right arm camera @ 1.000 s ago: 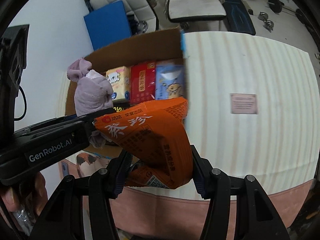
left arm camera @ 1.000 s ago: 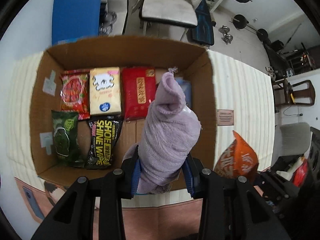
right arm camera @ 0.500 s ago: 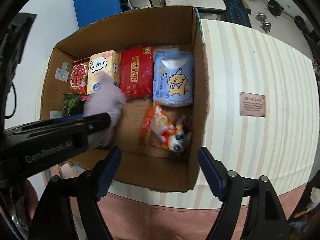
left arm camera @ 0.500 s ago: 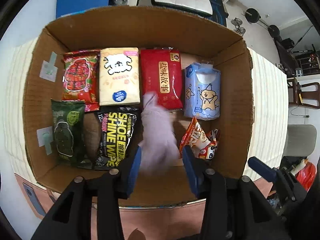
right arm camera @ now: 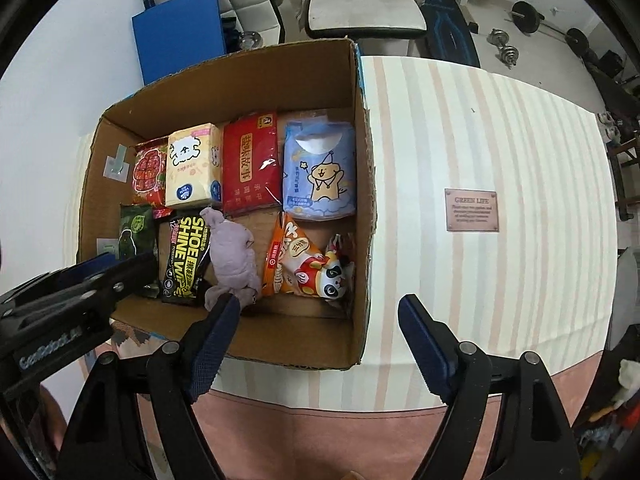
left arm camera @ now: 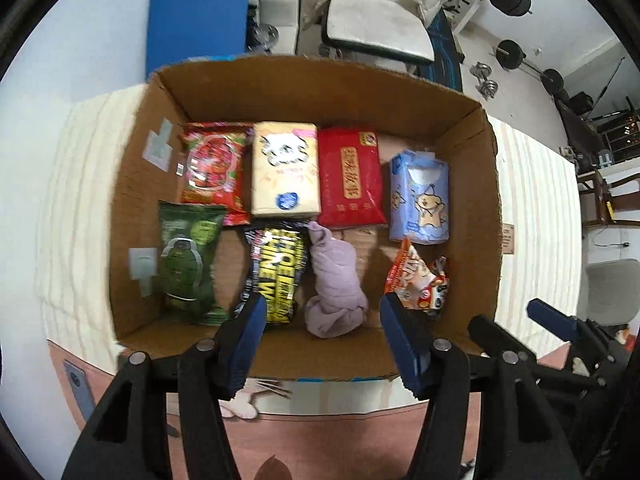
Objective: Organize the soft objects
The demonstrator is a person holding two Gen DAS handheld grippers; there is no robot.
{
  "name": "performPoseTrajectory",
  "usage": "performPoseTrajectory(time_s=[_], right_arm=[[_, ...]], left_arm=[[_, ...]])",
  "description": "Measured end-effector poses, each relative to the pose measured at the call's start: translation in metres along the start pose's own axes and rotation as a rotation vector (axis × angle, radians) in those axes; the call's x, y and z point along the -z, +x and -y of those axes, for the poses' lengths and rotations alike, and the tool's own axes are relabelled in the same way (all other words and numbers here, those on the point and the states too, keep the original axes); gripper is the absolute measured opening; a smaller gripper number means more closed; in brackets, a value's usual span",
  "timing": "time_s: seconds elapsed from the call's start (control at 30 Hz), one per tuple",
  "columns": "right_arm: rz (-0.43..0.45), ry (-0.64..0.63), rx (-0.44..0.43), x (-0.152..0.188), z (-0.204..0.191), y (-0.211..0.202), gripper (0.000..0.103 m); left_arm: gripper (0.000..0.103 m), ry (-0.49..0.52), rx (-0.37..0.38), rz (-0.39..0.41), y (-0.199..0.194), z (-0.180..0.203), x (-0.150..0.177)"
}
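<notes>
1. Box [left arm camera: 468,128]: open cardboard, set on a striped table [right arm camera: 500,128]; eight soft items are laid flat on its floor in two rows.
2. Far row, left to right in the left wrist view: red snack bag [left arm camera: 214,170], cream tissue pack [left arm camera: 286,174], red pack [left arm camera: 350,178], blue tissue pack [left arm camera: 420,200].
3. Near row, left to right: green bag [left arm camera: 188,264], black wipes pack [left arm camera: 278,276], lilac cloth [left arm camera: 334,280], orange snack bag [left arm camera: 416,280].
4. Cloth: rolled, lying lengthwise between the wipes pack and the orange bag, touching the wipes pack's edge; held by nothing.
5. Orange bag: lying crumpled below the blue pack, near the box's right wall; held by nothing.
6. Left gripper [left arm camera: 322,330]: held above the box's near edge; its jaws have just been opening and are spread, with nothing pinched between them.
7. Right gripper [right arm camera: 320,320]: held over the box's near right corner; jaws spread wide, after opening a moment ago, and empty.
8. Label plate [right arm camera: 472,210]: fixed on the table, right of the box.
</notes>
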State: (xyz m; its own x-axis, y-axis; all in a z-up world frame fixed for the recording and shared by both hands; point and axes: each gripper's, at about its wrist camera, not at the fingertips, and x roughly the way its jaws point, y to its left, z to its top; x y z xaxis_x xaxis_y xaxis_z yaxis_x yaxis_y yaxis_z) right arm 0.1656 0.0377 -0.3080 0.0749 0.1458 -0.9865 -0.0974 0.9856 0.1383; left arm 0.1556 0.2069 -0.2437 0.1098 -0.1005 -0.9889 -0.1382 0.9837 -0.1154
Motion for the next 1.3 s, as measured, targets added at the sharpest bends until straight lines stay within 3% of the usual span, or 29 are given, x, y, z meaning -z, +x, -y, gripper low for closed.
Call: performPoseTrajectory(time_s=[0.07, 0.1, 0.17, 0.3, 0.5, 0.87, 1.3], right_arm=[[0.006, 0.000, 0.010, 0.001, 0.000, -0.002, 0.084], [0.010, -0.003, 0.013, 0.001, -0.001, -0.002, 0.084], [0.014, -0.004, 0.019, 0.002, -0.003, -0.004, 0.101], [0.032, -0.007, 0.039, 0.003, -0.005, -0.010, 0.103], [0.058, -0.033, 0.081, 0.006, -0.011, -0.020, 0.103], [0.122, -0.042, 0.081, 0.018, -0.008, -0.054, 0.103], [0.273, -0.062, 0.050, 0.087, -0.002, -0.147, 0.103]], left_arm=[[0.057, 0.004, -0.033, 0.035, -0.007, -0.002, 0.003], [0.062, 0.006, -0.045, 0.049, -0.010, -0.003, 0.004], [0.081, 0.008, -0.095, 0.084, -0.017, -0.005, 0.005], [0.099, -0.001, -0.130, 0.132, -0.024, -0.013, 0.006], [0.100, -0.012, -0.140, 0.166, -0.032, -0.016, 0.009], [0.100, -0.034, -0.140, 0.242, -0.069, -0.012, 0.030], [0.100, -0.045, -0.115, 0.384, -0.161, 0.000, 0.099]])
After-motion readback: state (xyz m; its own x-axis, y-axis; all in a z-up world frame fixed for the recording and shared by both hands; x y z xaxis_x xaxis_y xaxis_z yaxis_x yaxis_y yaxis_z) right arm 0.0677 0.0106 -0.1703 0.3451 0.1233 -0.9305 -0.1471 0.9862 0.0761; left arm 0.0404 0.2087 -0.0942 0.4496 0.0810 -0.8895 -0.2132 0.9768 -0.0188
